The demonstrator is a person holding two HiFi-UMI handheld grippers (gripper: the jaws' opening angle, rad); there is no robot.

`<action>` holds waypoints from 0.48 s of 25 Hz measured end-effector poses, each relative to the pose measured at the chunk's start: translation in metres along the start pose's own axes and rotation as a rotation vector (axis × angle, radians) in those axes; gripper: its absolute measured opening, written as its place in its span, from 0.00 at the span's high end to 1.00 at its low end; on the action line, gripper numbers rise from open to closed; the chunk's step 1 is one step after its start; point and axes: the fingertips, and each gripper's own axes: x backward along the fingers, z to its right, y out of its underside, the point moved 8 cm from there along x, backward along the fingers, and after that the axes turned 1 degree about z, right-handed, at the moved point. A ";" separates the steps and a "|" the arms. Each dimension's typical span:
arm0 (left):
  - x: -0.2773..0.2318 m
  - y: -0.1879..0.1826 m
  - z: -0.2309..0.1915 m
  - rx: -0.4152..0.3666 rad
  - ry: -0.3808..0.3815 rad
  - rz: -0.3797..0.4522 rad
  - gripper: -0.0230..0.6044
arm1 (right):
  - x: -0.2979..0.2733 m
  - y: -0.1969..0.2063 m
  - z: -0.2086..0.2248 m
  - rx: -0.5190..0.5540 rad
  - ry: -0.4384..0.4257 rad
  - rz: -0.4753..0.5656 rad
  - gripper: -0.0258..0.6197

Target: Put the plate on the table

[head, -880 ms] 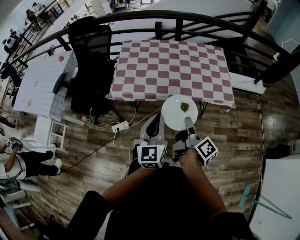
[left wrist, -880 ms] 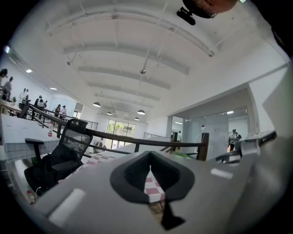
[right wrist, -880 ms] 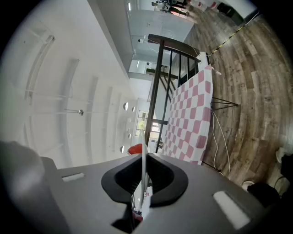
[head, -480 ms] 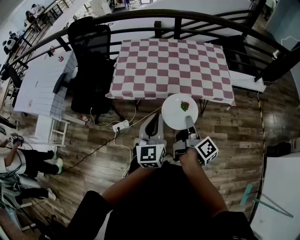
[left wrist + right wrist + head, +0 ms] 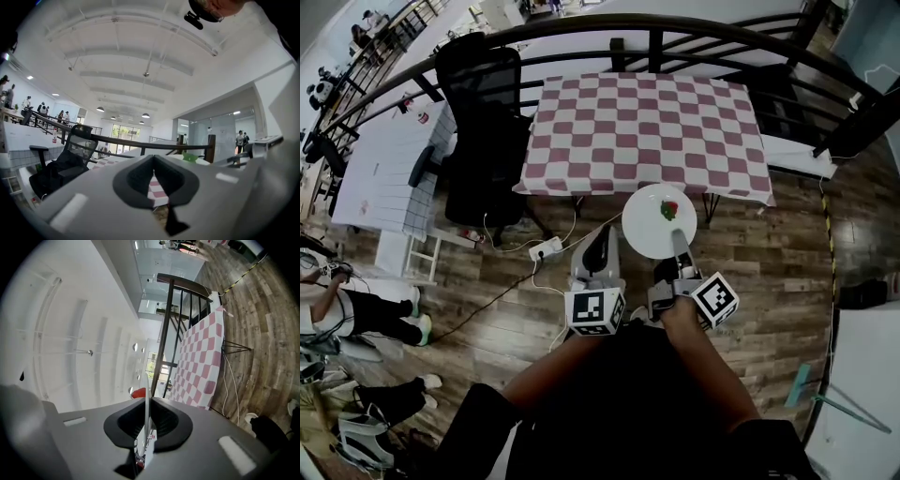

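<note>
The right hand-held gripper [image 5: 678,240] [image 5: 145,437] is clamped on the rim of the white plate [image 5: 656,225] [image 5: 146,394], which hangs over the wooden floor [image 5: 769,281] just short of the near edge of the checkered tabletop [image 5: 642,131]. A small red-and-green piece of food [image 5: 669,210] lies on the plate's side nearest the tabletop. The left hand-held gripper [image 5: 600,247] [image 5: 161,206], farther from the tabletop than the plate, has its jaws together and carries nothing.

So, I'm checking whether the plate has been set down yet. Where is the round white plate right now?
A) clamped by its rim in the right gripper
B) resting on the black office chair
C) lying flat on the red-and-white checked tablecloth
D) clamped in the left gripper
A: the right gripper has its jaws closed on the rim of the round white plate, held in front of the red-and-white checked table, not lying on it.
</note>
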 end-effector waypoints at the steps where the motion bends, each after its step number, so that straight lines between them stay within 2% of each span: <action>1: -0.002 0.000 -0.001 0.003 0.003 0.001 0.95 | 0.000 -0.001 0.001 0.001 0.001 0.001 0.93; 5: -0.020 0.001 0.002 0.019 0.030 0.005 0.95 | -0.005 -0.007 0.002 -0.002 0.000 0.006 0.93; 9: -0.054 -0.016 0.008 0.027 0.056 0.005 0.95 | -0.027 -0.026 -0.007 0.008 0.020 0.001 0.93; 12: -0.066 -0.012 0.007 0.026 0.077 0.007 0.95 | -0.039 -0.027 -0.007 -0.016 -0.021 0.025 0.93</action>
